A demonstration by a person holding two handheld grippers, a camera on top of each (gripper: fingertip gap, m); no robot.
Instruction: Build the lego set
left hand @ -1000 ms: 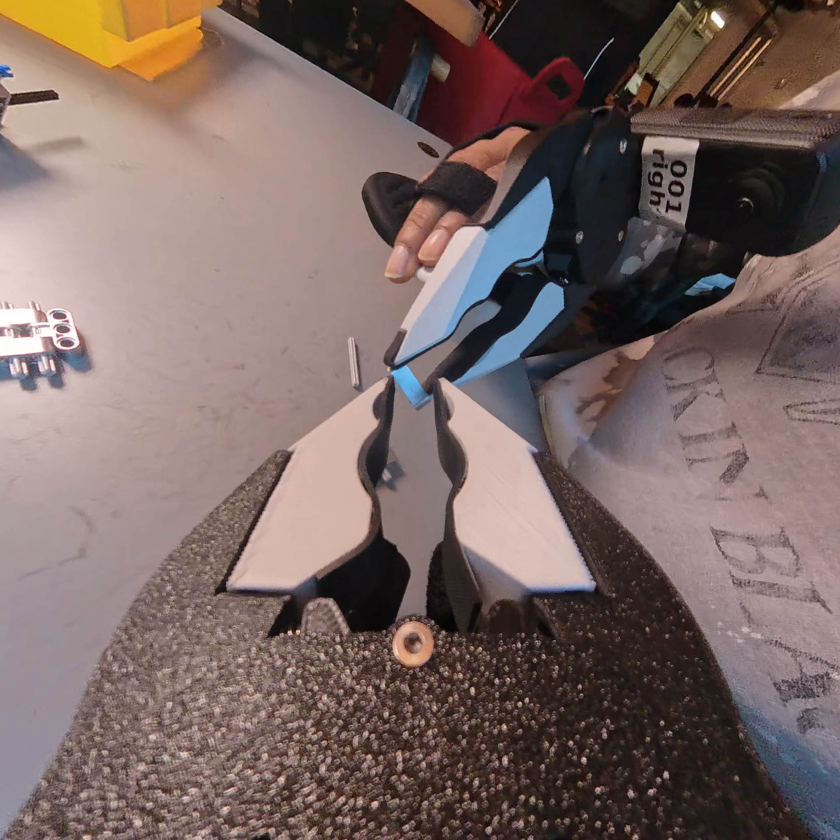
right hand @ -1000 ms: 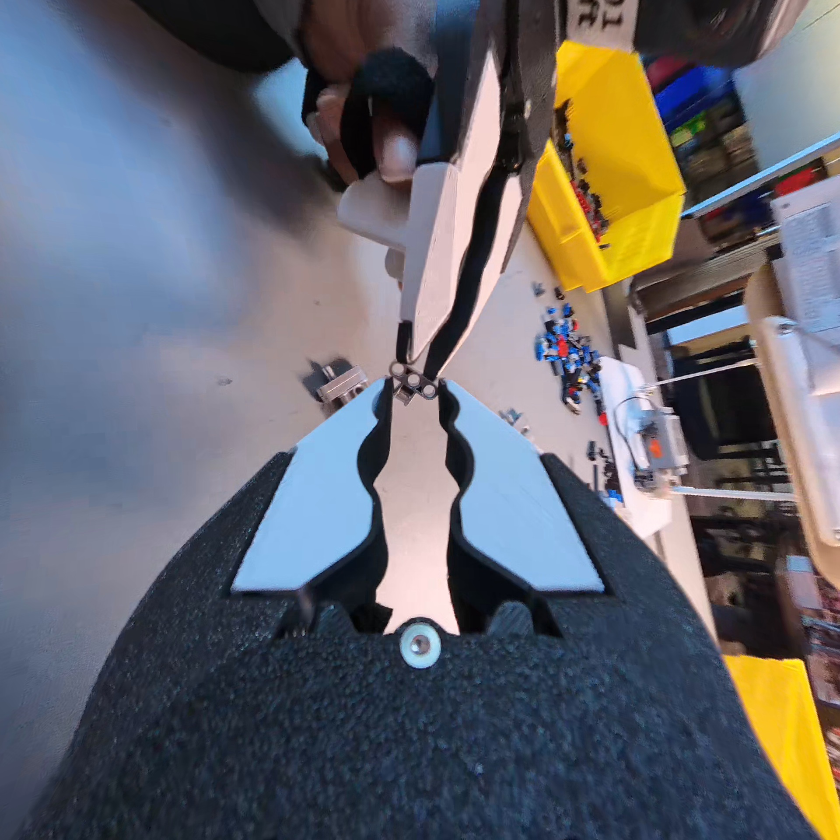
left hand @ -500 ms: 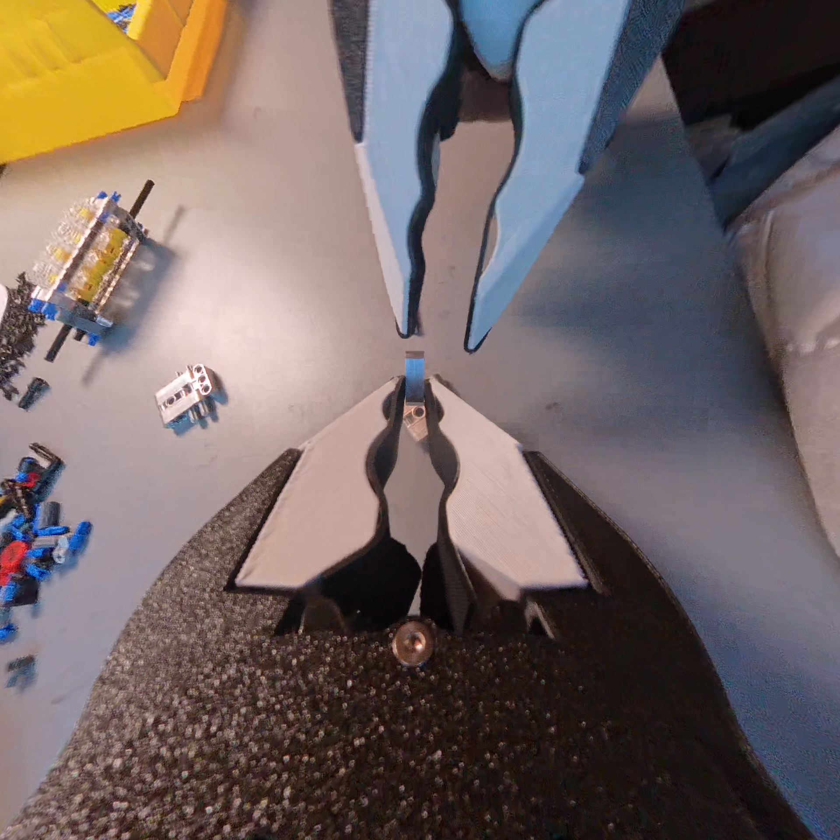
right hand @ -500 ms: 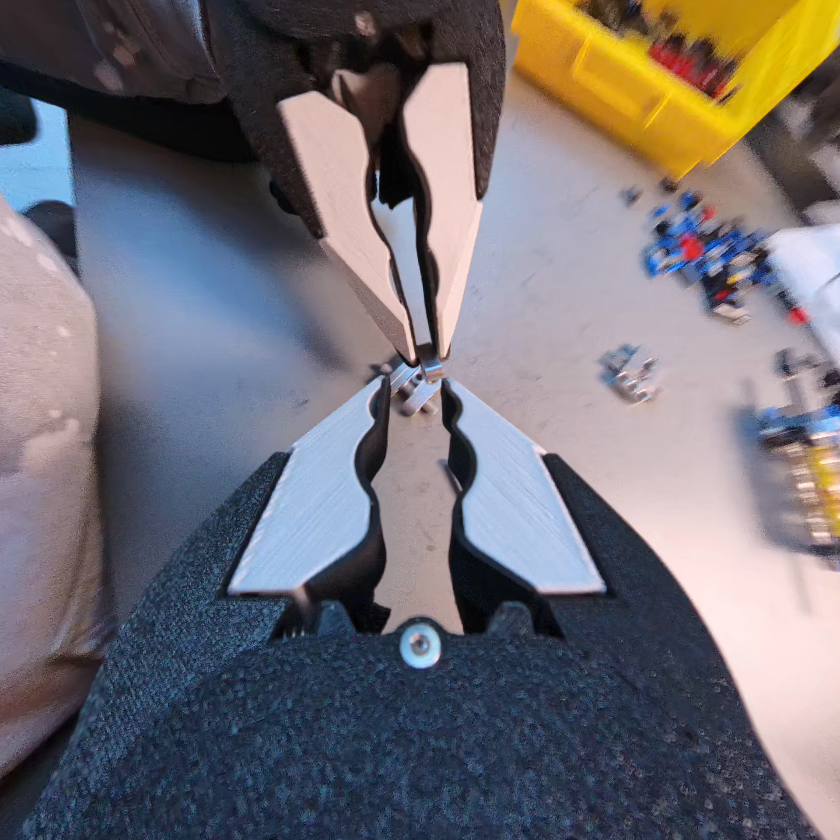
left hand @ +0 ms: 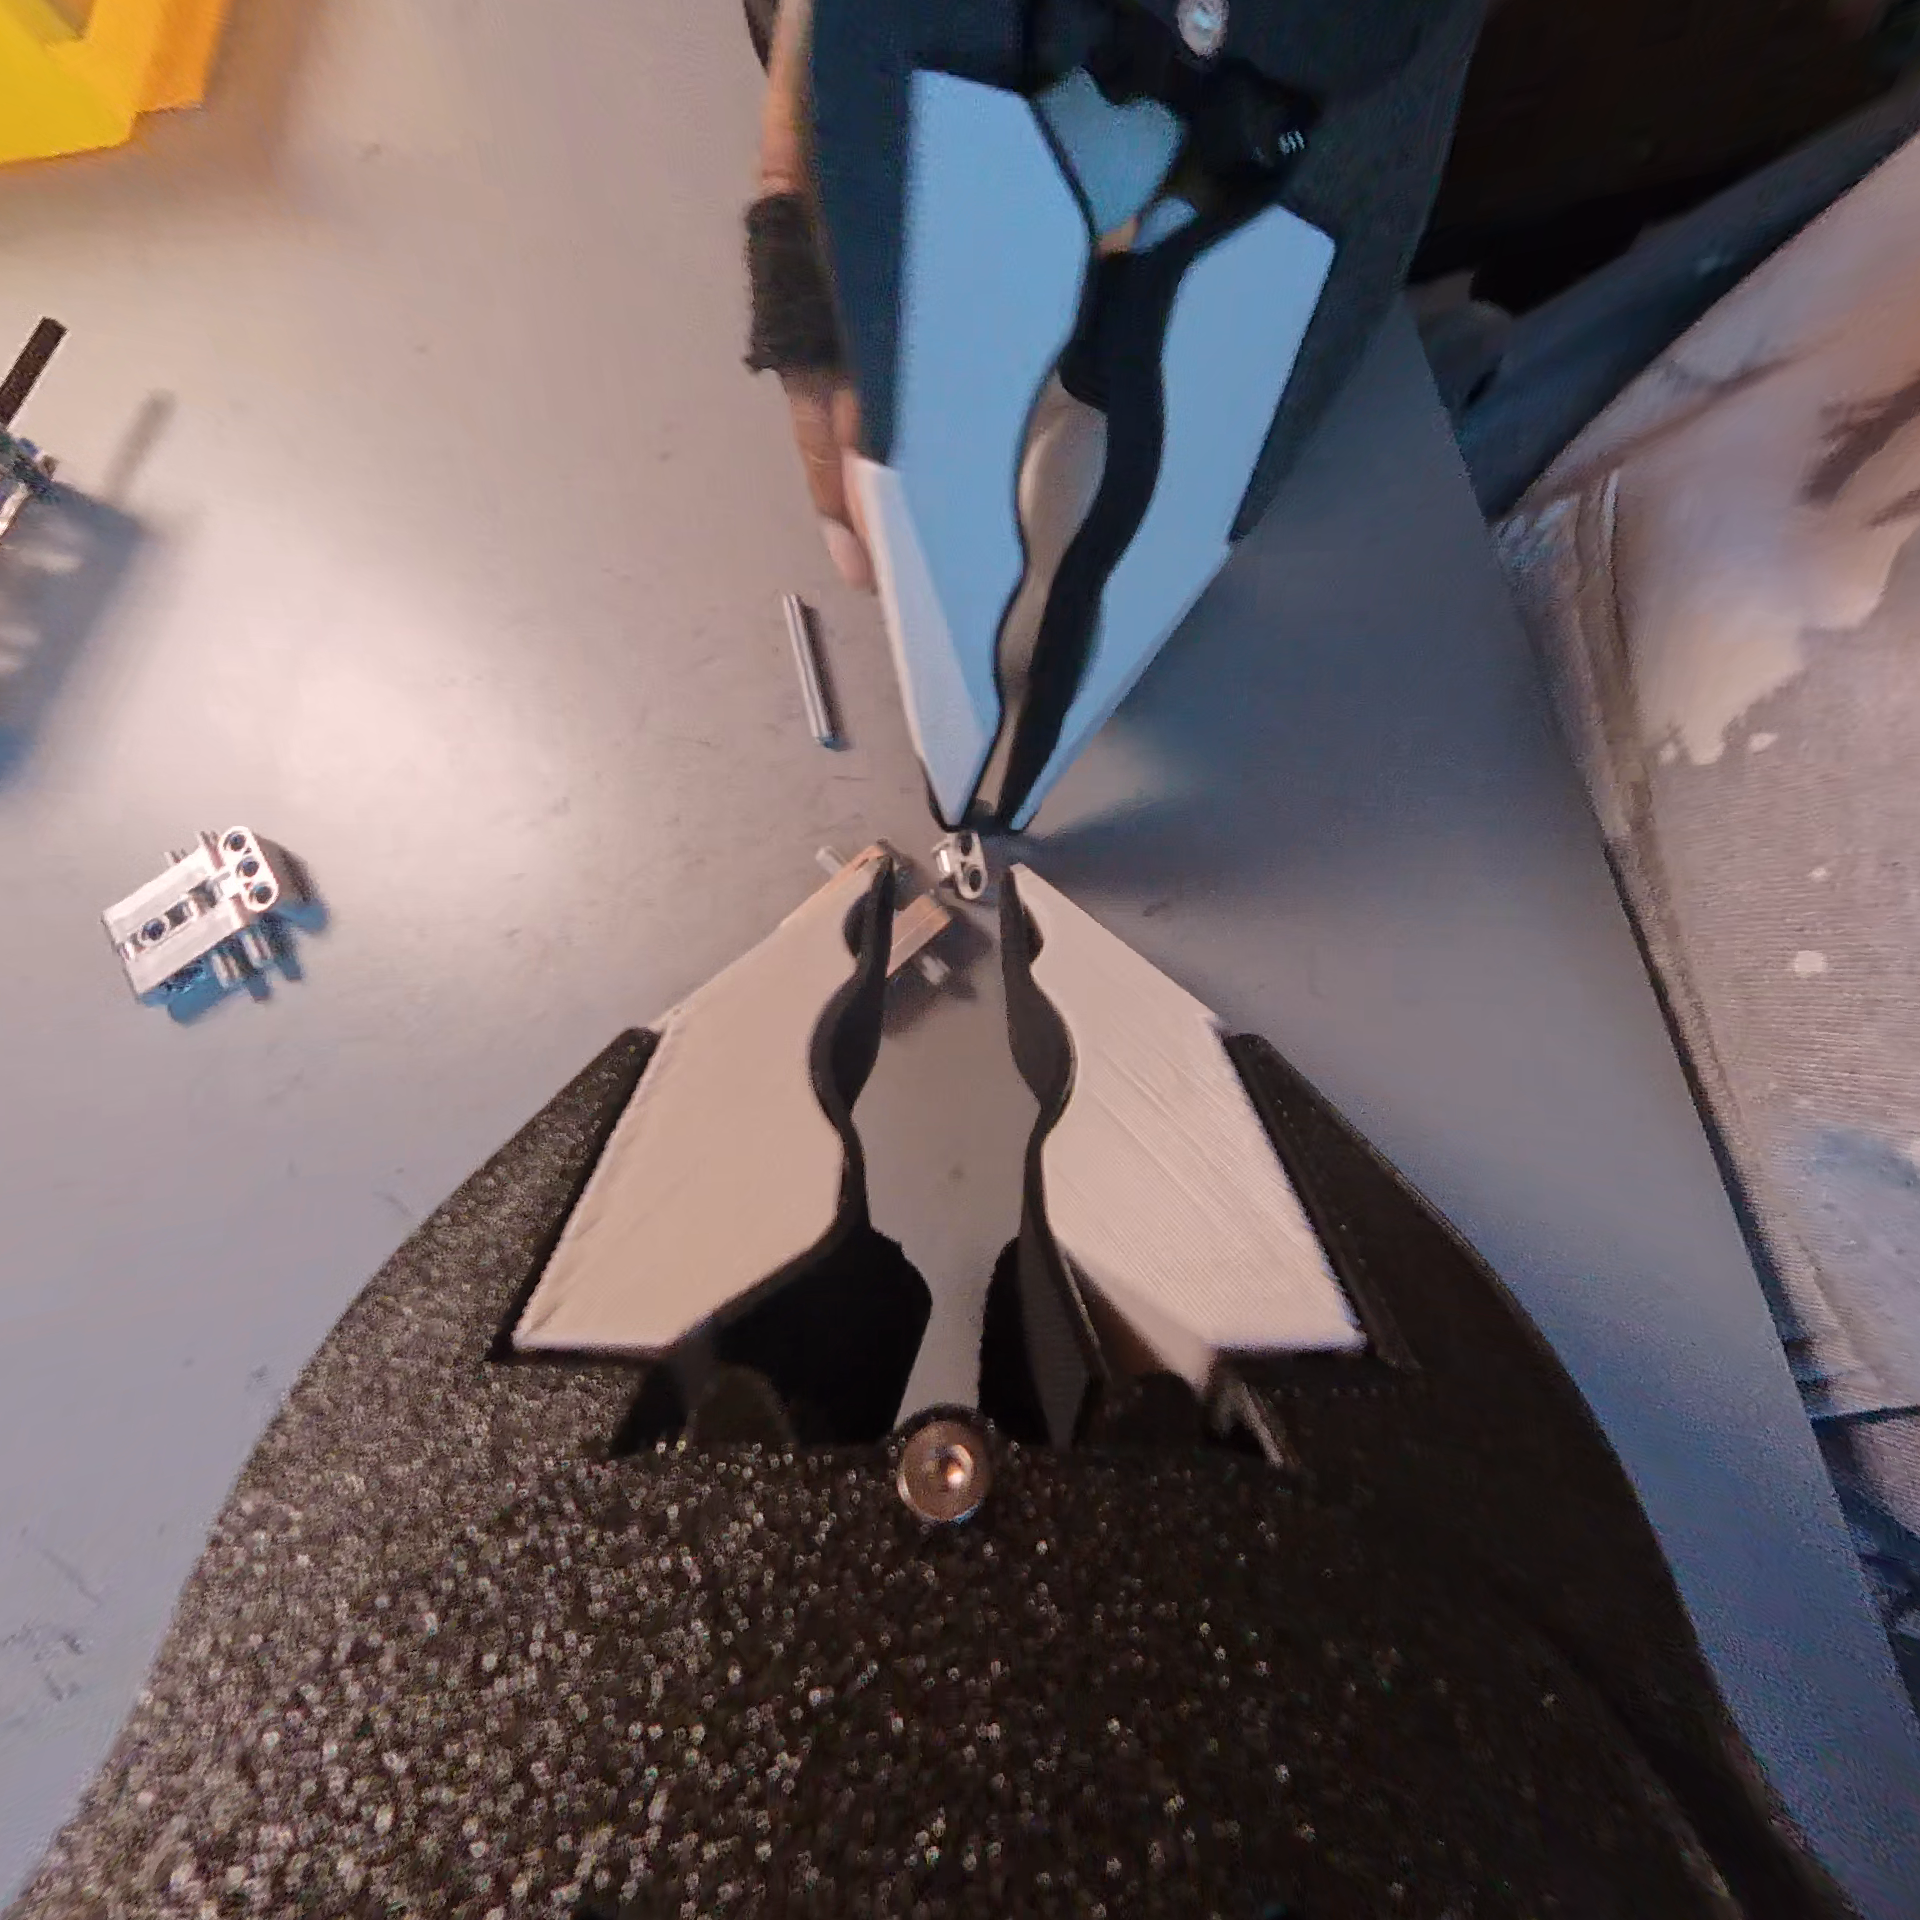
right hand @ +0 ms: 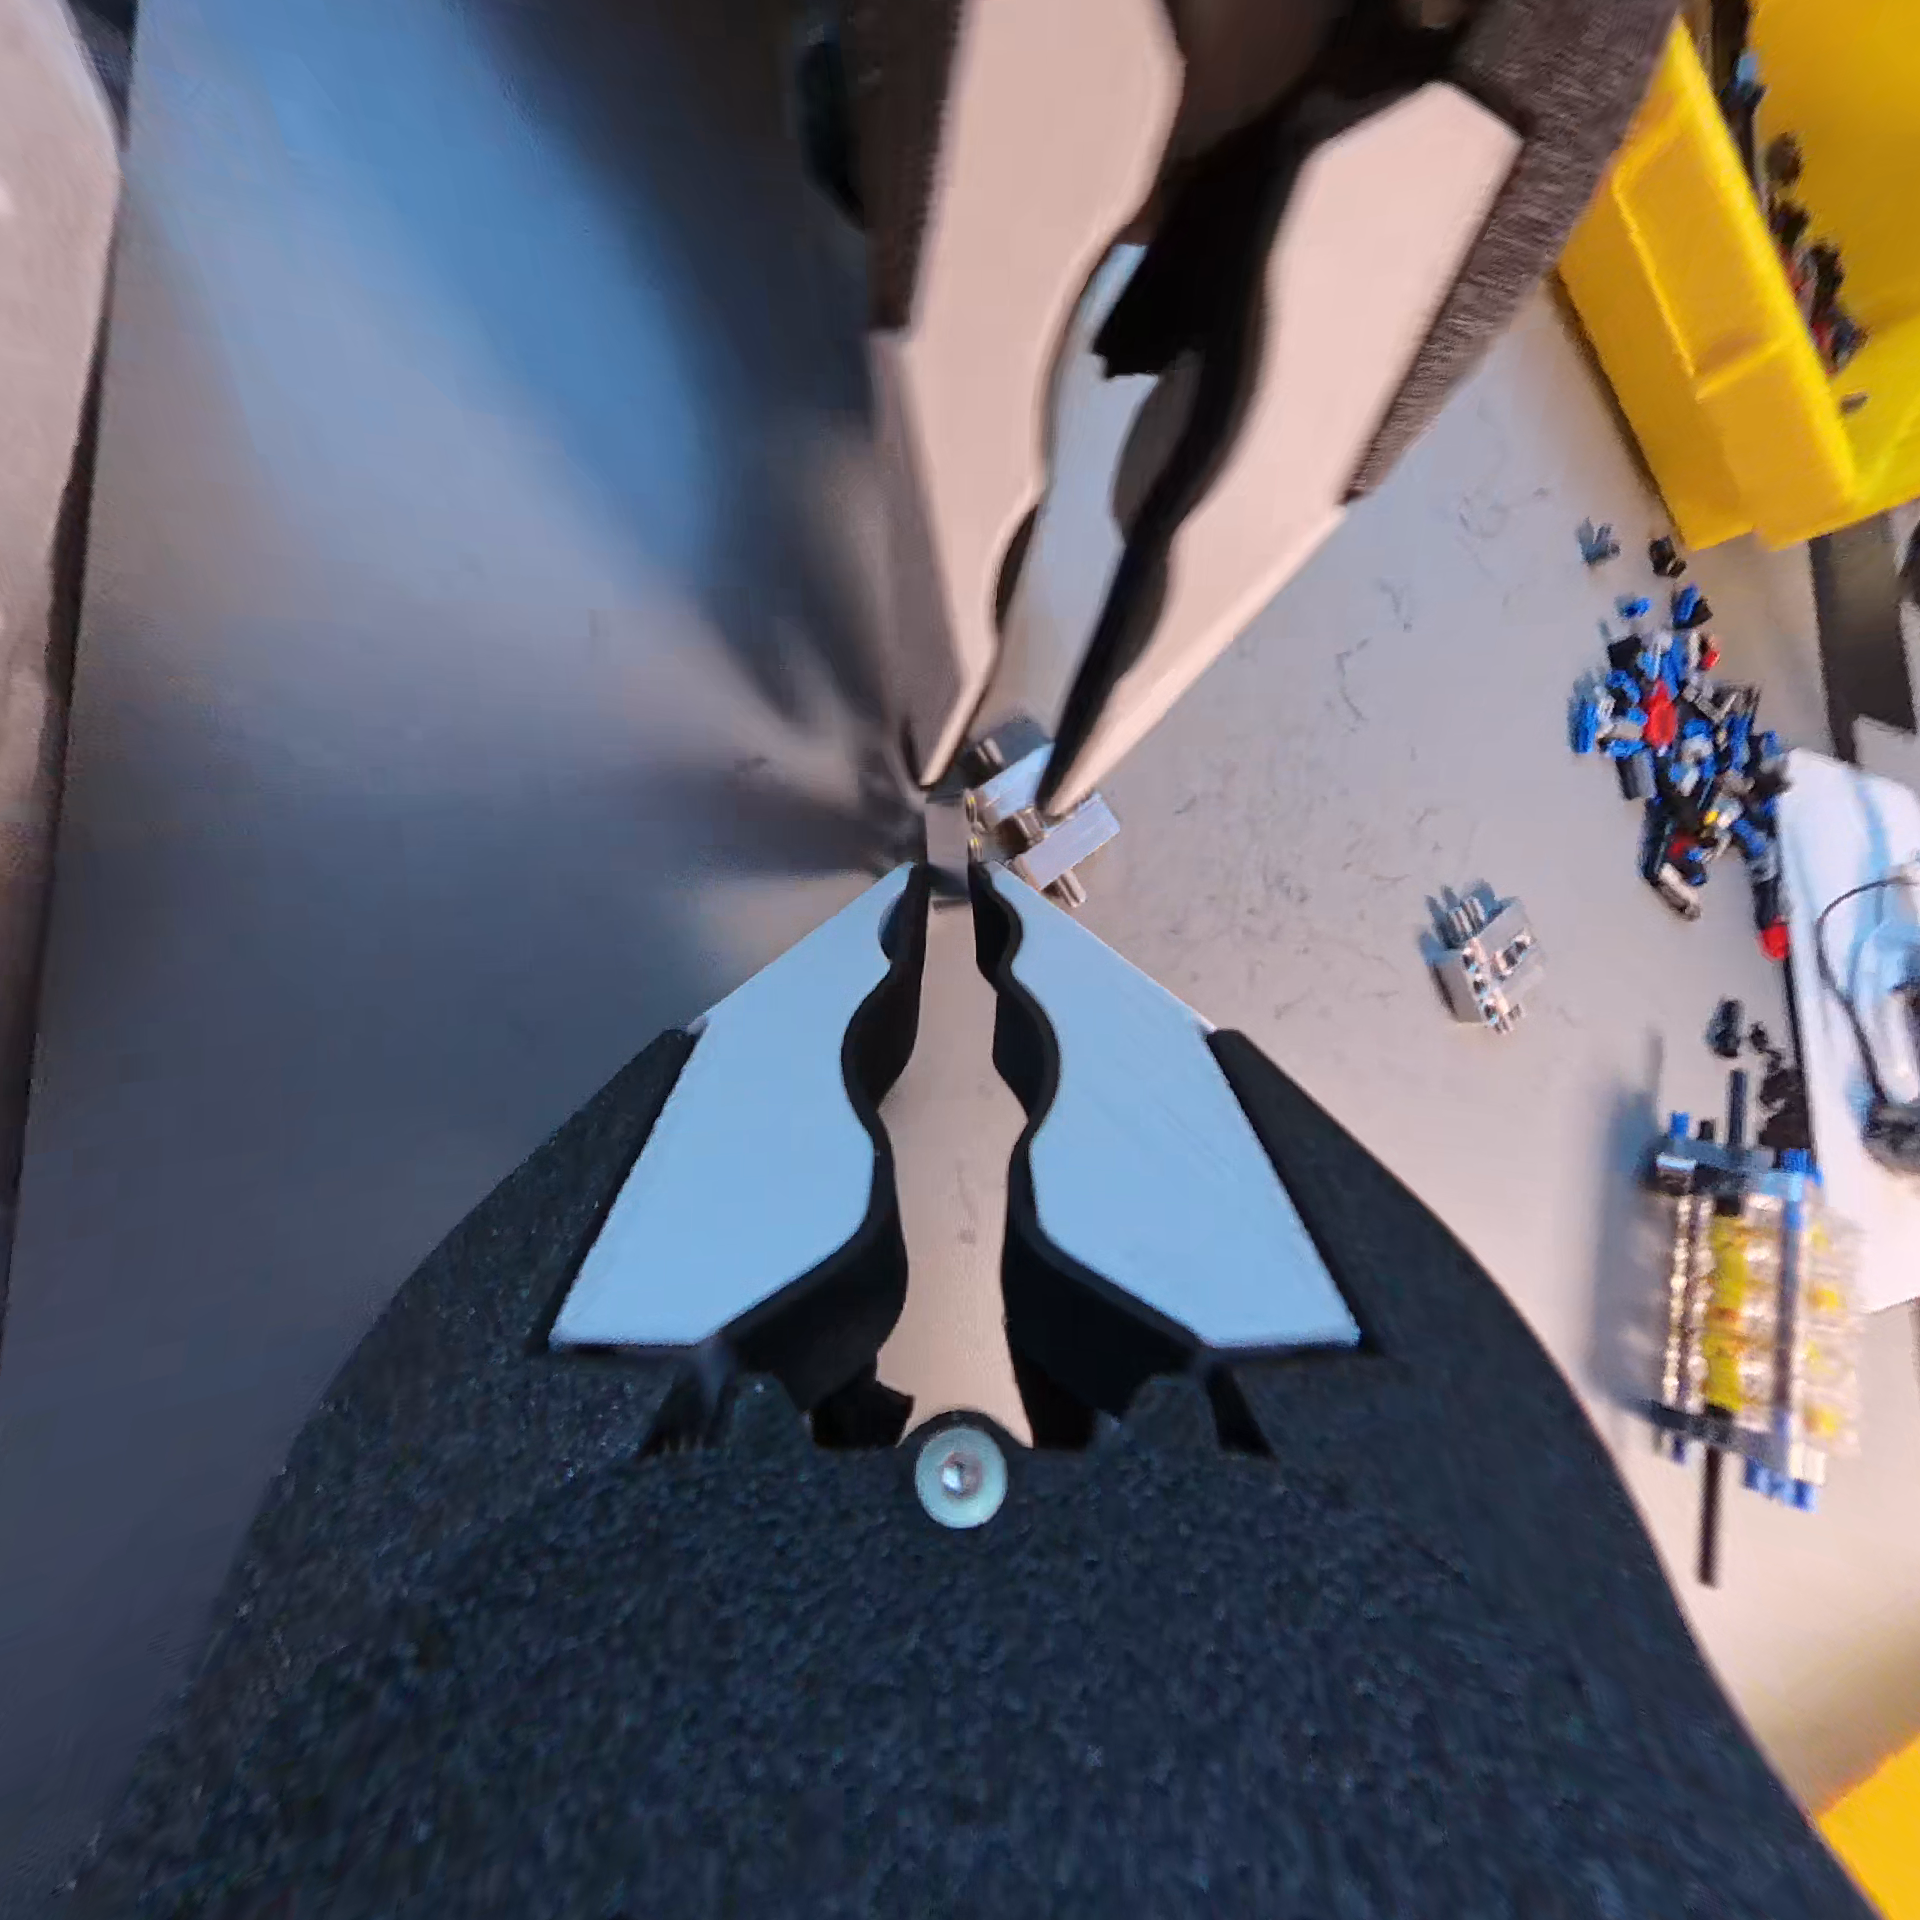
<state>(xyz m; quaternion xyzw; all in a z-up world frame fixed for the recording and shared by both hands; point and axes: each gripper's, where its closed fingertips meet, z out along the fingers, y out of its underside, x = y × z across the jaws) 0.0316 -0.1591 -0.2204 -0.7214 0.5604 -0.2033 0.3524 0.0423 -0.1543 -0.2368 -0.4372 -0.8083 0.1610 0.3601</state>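
My left gripper [left hand: 945,878] is shut on a small grey block with pegs [left hand: 920,930], held just above the grey table [left hand: 416,468]. My right gripper [left hand: 979,821] comes in from the top, tip to tip with the left one. It is shut on a tiny grey connector with holes [left hand: 961,857], which touches the block. In the right wrist view my right gripper [right hand: 945,873] is nearly closed on the connector, seen edge-on. Opposite it, the left gripper [right hand: 992,790] pinches the pegged block [right hand: 1044,826]. A person's hand [left hand: 821,436] shows behind the right gripper.
A thin grey rod [left hand: 810,665] lies just left of the tips. A second grey pegged block [left hand: 197,914] [right hand: 1481,961] lies farther off. A yellow bin [right hand: 1714,312], a heap of small blue, black and red parts [right hand: 1683,748] and an assembly with yellow cylinders [right hand: 1745,1309] are nearby. Pale cloth [left hand: 1714,831] lies past the table edge. My left and right fingertips are right by each other. The thin grey rod [left hand: 810,665] sits 5 centimeters or so from the ends of my right fingers.
Both grippers have swung round over the table and stayed tip to tip. The right gripper, open half a second ago, has closed on the small connector at the block.
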